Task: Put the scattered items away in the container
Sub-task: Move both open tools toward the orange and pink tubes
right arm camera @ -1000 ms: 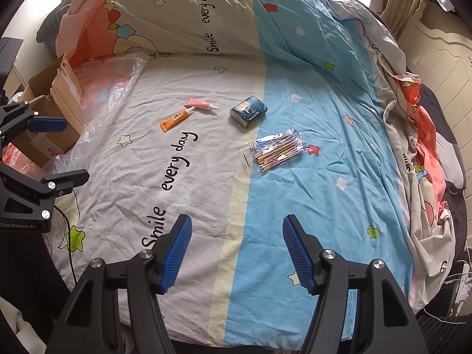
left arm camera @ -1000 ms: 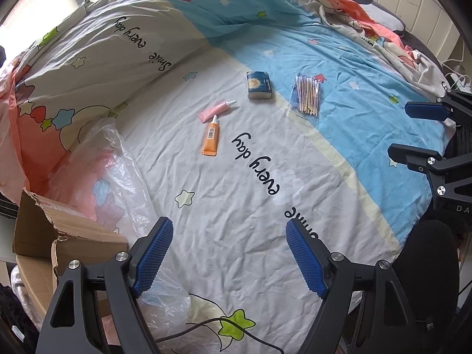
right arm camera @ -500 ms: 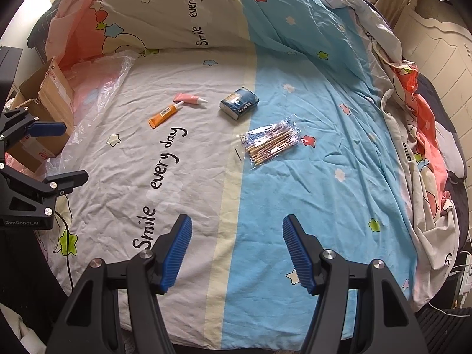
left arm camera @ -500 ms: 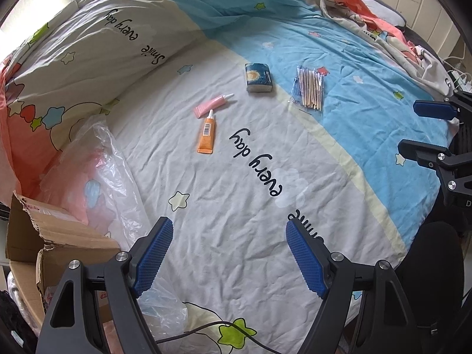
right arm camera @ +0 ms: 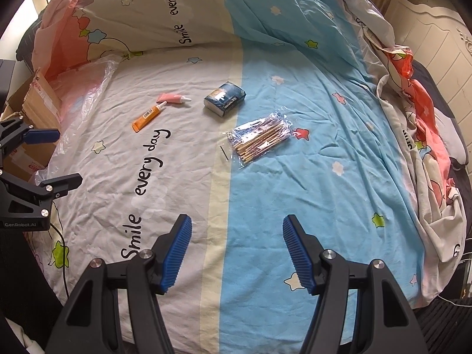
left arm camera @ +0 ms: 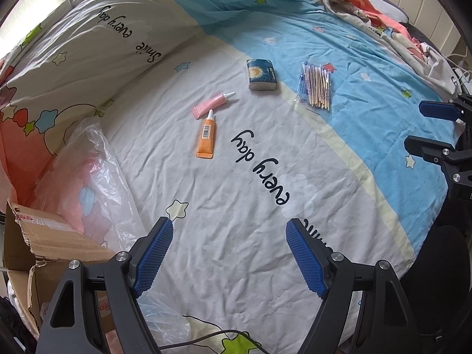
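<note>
Lying on bedsheet (right arm camera: 265, 194): orange tube (left arm camera: 206, 138), pink tube (left arm camera: 211, 104), tissue pack (right arm camera: 225, 99).

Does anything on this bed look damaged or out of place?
Yes: the cardboard box at the bed's edge has a ragged, torn flap. A loose thin dark stick lies beside the bag of cotton swabs, outside it.

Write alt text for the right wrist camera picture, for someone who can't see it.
Four small items lie on a star-print bedsheet: an orange tube, a pink tube, a blue tissue pack and a clear bag of cotton swabs. The open, empty right hand-held gripper frames the foreground; a cardboard box sits at far left.
</note>
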Action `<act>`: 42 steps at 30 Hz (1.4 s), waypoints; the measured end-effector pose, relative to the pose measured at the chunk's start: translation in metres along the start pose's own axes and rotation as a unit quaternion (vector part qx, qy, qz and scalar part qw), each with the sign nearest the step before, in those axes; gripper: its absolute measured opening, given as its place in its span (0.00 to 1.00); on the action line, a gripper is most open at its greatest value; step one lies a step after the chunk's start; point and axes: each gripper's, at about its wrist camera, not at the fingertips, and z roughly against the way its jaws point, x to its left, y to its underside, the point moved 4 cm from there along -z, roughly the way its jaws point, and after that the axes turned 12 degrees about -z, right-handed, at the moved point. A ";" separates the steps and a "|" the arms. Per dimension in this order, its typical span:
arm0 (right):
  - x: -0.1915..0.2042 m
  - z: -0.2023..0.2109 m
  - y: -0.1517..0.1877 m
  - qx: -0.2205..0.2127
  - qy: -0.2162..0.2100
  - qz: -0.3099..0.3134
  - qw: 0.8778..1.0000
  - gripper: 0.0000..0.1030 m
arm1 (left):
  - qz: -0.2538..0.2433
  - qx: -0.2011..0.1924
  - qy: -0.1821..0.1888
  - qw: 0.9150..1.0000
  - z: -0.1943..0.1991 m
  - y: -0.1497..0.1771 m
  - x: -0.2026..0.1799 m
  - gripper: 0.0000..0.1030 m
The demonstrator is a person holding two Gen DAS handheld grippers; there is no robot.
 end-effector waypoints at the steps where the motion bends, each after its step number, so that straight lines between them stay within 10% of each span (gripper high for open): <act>1: -0.004 -0.003 0.000 0.000 0.004 -0.004 1.000 0.59 | 0.000 0.001 0.000 1.000 -0.003 0.000 0.000 0.79; 24: 0.024 -0.058 -0.031 0.012 -0.041 -0.007 0.999 0.63 | 0.025 0.000 0.012 1.000 -0.057 -0.009 0.029 0.79; 42: 0.099 -0.090 -0.086 -0.001 -0.099 0.199 0.975 0.63 | 0.020 -0.011 0.013 1.000 -0.089 -0.043 0.033 0.79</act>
